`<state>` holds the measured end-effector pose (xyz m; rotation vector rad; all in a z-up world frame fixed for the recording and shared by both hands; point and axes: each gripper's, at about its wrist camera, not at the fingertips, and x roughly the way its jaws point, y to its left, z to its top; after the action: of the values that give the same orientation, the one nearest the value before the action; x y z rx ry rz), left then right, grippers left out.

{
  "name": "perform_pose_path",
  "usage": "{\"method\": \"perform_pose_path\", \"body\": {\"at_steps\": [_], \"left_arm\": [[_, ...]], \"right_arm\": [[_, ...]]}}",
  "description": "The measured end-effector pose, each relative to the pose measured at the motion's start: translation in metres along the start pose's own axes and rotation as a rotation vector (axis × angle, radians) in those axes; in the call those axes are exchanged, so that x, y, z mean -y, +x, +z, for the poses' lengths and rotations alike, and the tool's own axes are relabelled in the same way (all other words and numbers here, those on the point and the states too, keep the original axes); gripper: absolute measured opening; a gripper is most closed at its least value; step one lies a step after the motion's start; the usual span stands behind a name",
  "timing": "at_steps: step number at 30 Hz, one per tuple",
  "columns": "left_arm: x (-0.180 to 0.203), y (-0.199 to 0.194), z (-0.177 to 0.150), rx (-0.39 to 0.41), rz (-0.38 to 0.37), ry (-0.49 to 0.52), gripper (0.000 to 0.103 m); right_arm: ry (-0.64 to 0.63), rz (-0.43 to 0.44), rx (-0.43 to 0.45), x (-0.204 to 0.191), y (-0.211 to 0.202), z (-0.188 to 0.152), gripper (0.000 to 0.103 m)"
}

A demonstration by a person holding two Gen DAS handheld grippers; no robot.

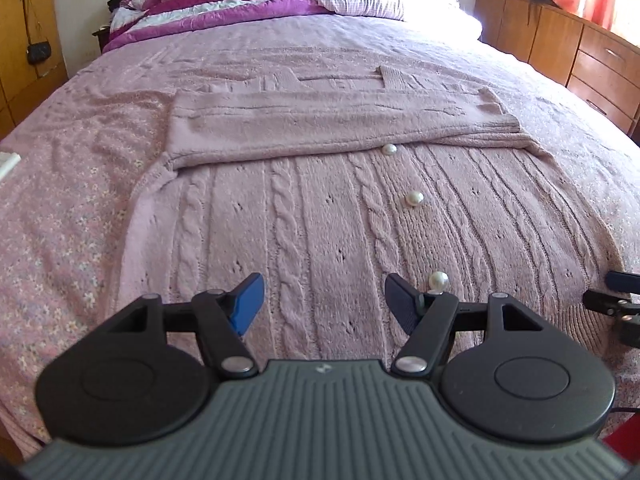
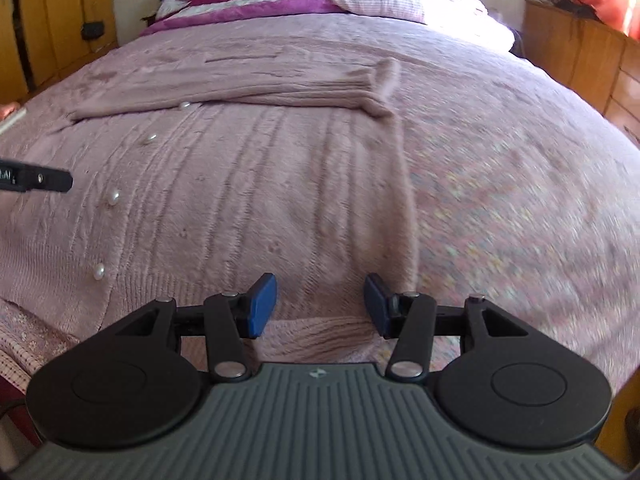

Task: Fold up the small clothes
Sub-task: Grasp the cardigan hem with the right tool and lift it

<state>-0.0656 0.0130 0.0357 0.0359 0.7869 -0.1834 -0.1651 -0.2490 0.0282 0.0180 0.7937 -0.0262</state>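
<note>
A pink cable-knit cardigan (image 1: 320, 216) with pearl buttons (image 1: 414, 199) lies flat on the bed, its sleeves folded across the upper part (image 1: 312, 128). It also shows in the right wrist view (image 2: 248, 184). My left gripper (image 1: 324, 304) is open and empty, just above the cardigan's lower front near the hem. My right gripper (image 2: 320, 306) is open and empty over the cardigan's hem near its right bottom corner. The right gripper's tip shows at the right edge of the left wrist view (image 1: 612, 296).
The bed has a pink floral cover (image 1: 60, 220). Magenta quilts and pillows (image 1: 248, 0) are piled at the head. A wooden dresser (image 1: 560, 40) stands along the right side, wooden wardrobes (image 1: 24, 40) on the left.
</note>
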Motion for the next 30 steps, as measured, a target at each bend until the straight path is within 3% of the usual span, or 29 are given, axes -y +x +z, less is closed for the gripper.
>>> {"method": "perform_pose_path", "body": {"at_steps": [7, 13, 17, 20, 22, 24, 26, 28, 30], "left_arm": [[0.004, -0.002, 0.0, 0.011, -0.026, 0.014, 0.068], [0.007, 0.001, -0.006, 0.002, -0.047, 0.026, 0.068], [0.01, 0.0, -0.009, -0.007, -0.091, 0.059, 0.068], [0.013, 0.0, -0.01, -0.006, -0.108, 0.07, 0.068], [0.016, -0.001, -0.011, -0.001, -0.122, 0.082, 0.068], [0.019, -0.002, -0.012, 0.002, -0.138, 0.099, 0.069], [0.022, -0.004, -0.014, 0.006, -0.15, 0.115, 0.075], [0.025, -0.006, -0.015, 0.014, -0.164, 0.129, 0.076], [0.027, -0.008, -0.016, 0.018, -0.185, 0.147, 0.076]], "right_arm": [[0.106, -0.041, 0.102, 0.01, -0.022, -0.005, 0.058], [0.154, -0.065, 0.092, 0.025, -0.016, -0.01, 0.058], [0.145, -0.011, 0.058, 0.023, -0.008, -0.011, 0.058], [0.163, 0.159, 0.008, 0.02, -0.004, -0.011, 0.058], [0.173, 0.213, -0.038, 0.015, 0.005, -0.011, 0.058], [0.149, 0.203, -0.05, 0.007, 0.012, -0.009, 0.05], [0.147, 0.199, -0.047, 0.004, 0.016, -0.006, 0.017], [0.173, 0.235, -0.031, 0.006, 0.017, 0.004, 0.01], [0.225, 0.294, 0.01, 0.011, 0.013, 0.015, 0.009]]}}
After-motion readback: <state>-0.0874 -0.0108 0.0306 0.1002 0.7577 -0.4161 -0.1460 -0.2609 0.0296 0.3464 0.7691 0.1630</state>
